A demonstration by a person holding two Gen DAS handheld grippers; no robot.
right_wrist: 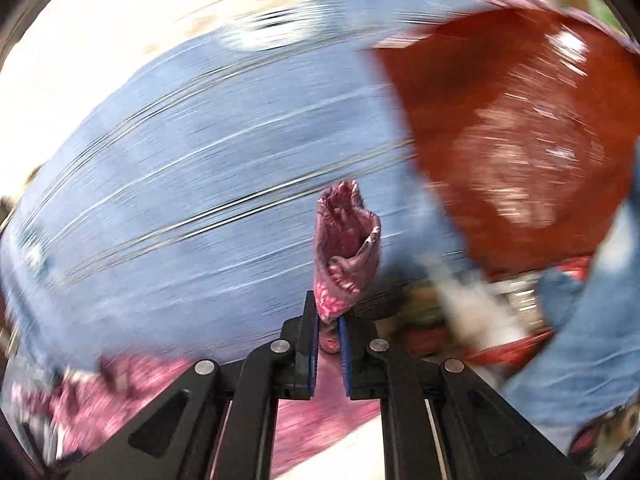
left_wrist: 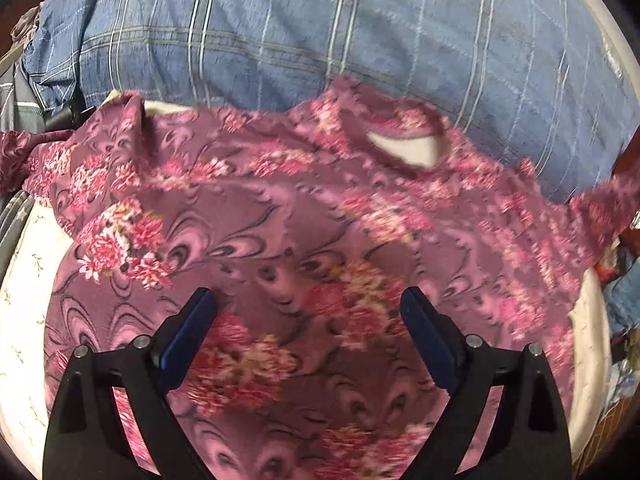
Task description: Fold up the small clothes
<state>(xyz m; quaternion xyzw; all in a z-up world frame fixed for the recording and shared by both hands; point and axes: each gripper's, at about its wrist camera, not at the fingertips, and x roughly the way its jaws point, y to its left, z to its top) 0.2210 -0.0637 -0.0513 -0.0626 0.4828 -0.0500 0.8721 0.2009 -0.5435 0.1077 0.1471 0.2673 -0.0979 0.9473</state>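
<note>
- My right hand-held gripper (right_wrist: pixel 329 322) was clamped on a bunched bit of the pink flowered top (left_wrist: pixel 304 216).
- My left hand-held gripper (left_wrist: pixel 308 304) hung over the top with its jaws wide apart, holding nothing.
- The top lay spread on the white sheet (left_wrist: pixel 24 280), near the blue checked pillow (left_wrist: pixel 320 24).
- I thought it best to lift slowly and keep the cloth flat.

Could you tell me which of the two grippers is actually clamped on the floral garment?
The right gripper: its jaws pinch a bunched fold of the floral garment. The left gripper stands wide open above it, gripping nothing.
</note>
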